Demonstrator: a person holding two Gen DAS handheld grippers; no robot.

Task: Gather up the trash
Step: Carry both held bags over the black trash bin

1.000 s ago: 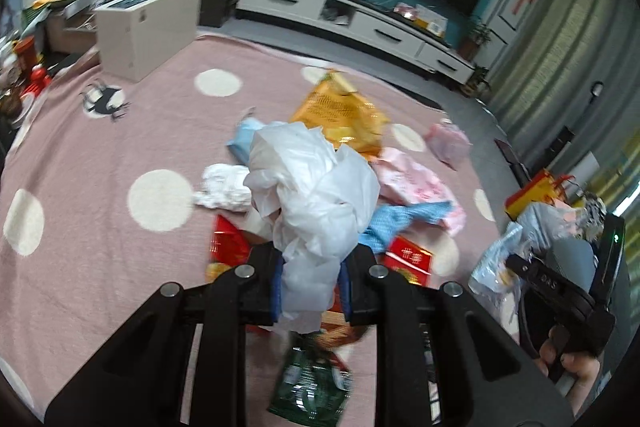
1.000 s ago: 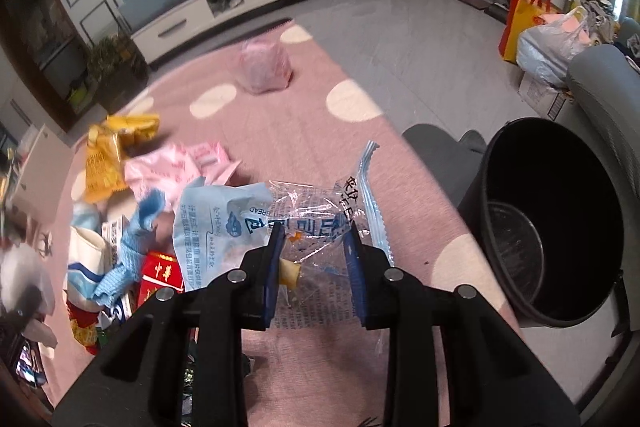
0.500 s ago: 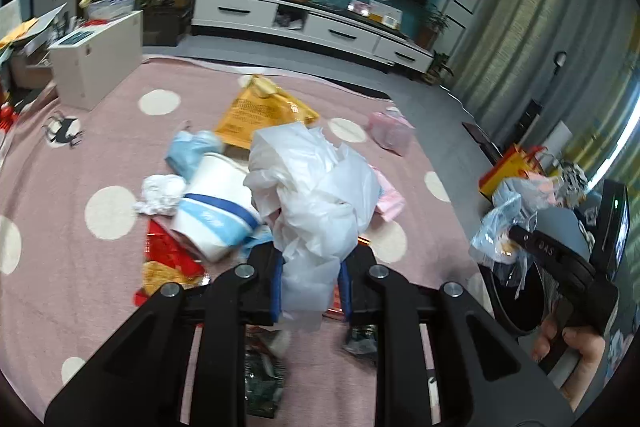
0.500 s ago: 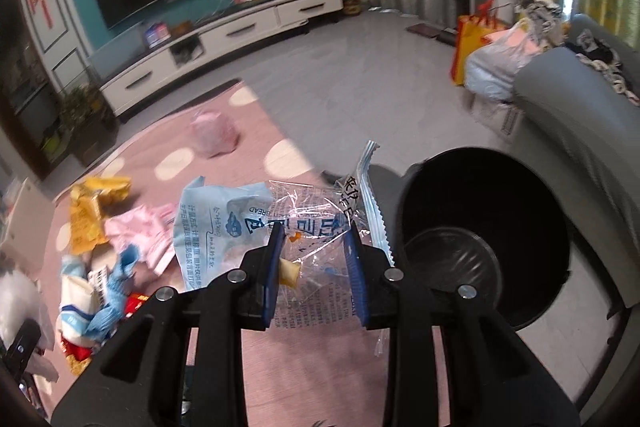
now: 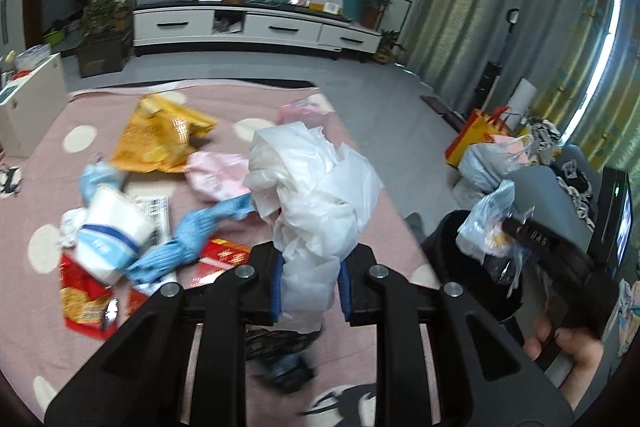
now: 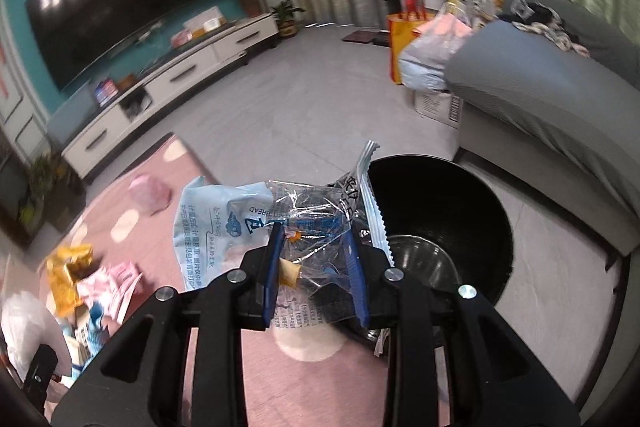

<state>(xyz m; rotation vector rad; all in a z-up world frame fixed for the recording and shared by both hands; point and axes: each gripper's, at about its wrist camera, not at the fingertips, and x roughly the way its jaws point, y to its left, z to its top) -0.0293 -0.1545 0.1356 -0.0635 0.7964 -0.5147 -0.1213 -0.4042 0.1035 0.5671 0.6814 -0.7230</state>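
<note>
My left gripper is shut on a crumpled white plastic bag, held up over the pink dotted rug. My right gripper is shut on a clear and light-blue bread wrapper, which hangs at the near left rim of the round black trash bin. In the left wrist view the right gripper with its wrapper shows at the right, over the bin. Loose trash lies on the rug: a yellow snack bag, a pink wrapper, a white paper cup, blue cloth and red packets.
A grey sofa stands just behind the bin, with an orange shopping bag and a stuffed plastic bag at its end. A white TV cabinet lines the far wall. A white box sits at the rug's left edge. A pink bag lies on the rug.
Both grippers have swung right toward the black bin, each keeping hold of its trash. The bin has shifted from the right of the right wrist view to just beyond the fingertips.
</note>
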